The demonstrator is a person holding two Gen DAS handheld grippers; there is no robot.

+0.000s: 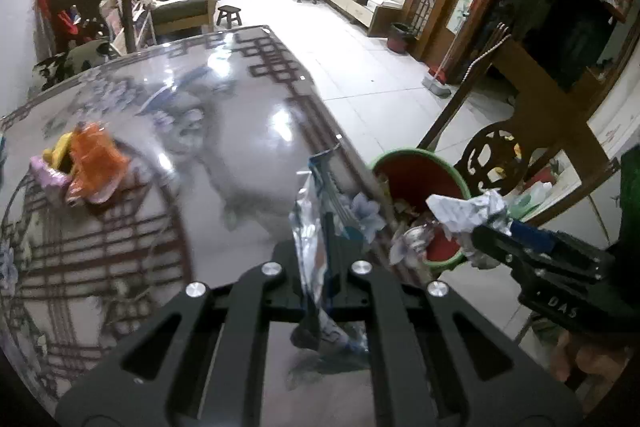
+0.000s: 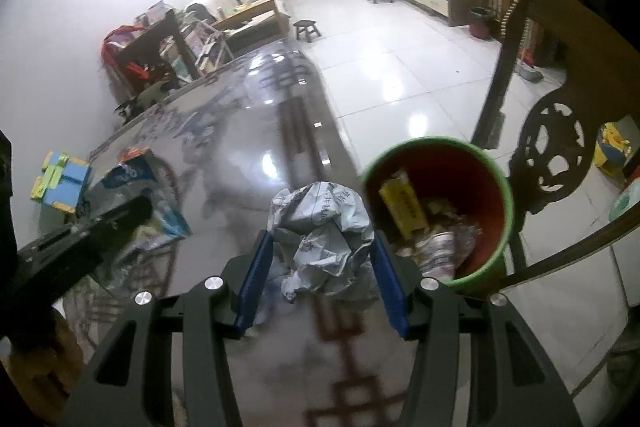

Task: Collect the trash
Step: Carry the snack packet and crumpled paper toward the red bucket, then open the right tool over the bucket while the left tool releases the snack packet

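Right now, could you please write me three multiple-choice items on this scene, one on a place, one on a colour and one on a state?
1. Where does the bin stand?
A. on the table's middle
B. beside the table's edge, near a carved chair
C. on the sofa

2. What colour is the bin's rim?
A. green
B. blue
C. yellow

3. What is the right gripper doing?
A. hanging open and empty
B. shut on crumpled paper
C. resting inside the bin

Answers:
1 B: the bin sits past the glossy table edge, by the carved chair.
2 A: the rim is green around a red inside.
3 B: its blue fingers press the crumpled paper from both sides. The left gripper likewise clamps a silver and blue wrapper.
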